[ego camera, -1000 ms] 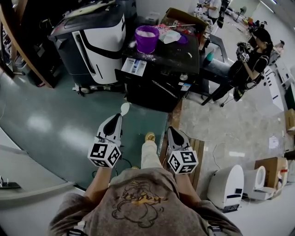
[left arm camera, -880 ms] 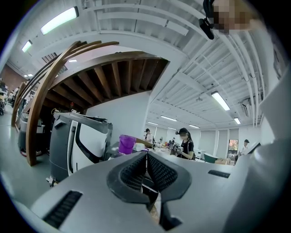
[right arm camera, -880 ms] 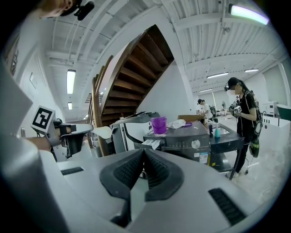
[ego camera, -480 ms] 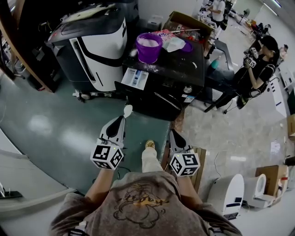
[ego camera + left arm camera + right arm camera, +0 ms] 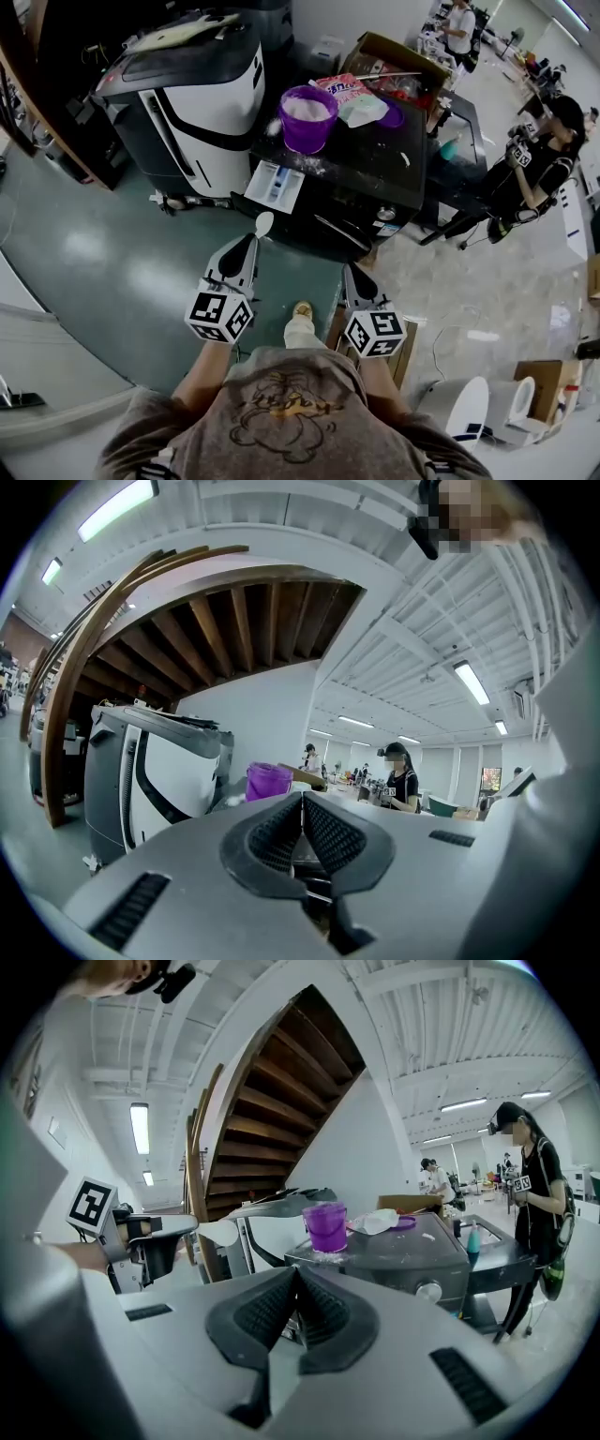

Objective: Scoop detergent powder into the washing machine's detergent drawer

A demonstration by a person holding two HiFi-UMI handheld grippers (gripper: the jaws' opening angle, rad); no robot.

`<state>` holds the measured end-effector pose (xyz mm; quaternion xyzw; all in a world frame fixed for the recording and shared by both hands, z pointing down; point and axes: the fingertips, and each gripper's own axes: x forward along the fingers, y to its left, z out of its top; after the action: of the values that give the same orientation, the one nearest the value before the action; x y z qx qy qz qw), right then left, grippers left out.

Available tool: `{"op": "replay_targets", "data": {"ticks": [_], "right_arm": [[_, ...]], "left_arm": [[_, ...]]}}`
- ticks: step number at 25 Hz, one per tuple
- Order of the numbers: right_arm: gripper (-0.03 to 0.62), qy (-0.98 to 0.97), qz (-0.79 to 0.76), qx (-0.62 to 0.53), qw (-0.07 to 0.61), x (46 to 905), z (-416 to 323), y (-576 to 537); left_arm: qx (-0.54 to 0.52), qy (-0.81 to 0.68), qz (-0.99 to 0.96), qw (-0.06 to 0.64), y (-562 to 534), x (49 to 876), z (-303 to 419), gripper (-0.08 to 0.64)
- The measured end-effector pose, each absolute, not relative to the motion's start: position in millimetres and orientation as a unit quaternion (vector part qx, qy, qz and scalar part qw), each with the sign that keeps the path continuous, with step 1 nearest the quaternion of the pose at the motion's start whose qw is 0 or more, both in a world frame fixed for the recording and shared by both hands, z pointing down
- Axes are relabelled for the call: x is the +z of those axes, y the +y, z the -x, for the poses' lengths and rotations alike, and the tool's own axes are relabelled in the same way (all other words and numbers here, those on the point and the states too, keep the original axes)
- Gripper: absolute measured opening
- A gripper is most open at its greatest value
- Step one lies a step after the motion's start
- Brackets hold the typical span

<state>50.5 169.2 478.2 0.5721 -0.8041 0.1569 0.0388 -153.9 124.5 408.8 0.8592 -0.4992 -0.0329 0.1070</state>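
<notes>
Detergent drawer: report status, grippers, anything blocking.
Left gripper shut on small white plastic spoon; right gripper shut, empty. White detergent drawer pulled open, not yet reached. Purple plastic cup of powder beyond it. Nothing seen blocking.

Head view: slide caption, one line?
Left gripper holds white spoon, short of the washing machine with open detergent drawer.

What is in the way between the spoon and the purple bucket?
Nothing visible. The left gripper holds the spoon over the floor; the purple bucket stands uncovered on the washing machine ahead.
</notes>
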Motion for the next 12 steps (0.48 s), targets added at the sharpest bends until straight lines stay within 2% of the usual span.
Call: {"op": "replay_targets", "data": {"ticks": [12], "right_arm": [[0.000, -0.823, -0.545, 0.154, 0.035, 467, -89, 60]], "left_arm": [[-0.039, -0.529, -0.842, 0.100, 30, 395, 123, 0.023]]}}
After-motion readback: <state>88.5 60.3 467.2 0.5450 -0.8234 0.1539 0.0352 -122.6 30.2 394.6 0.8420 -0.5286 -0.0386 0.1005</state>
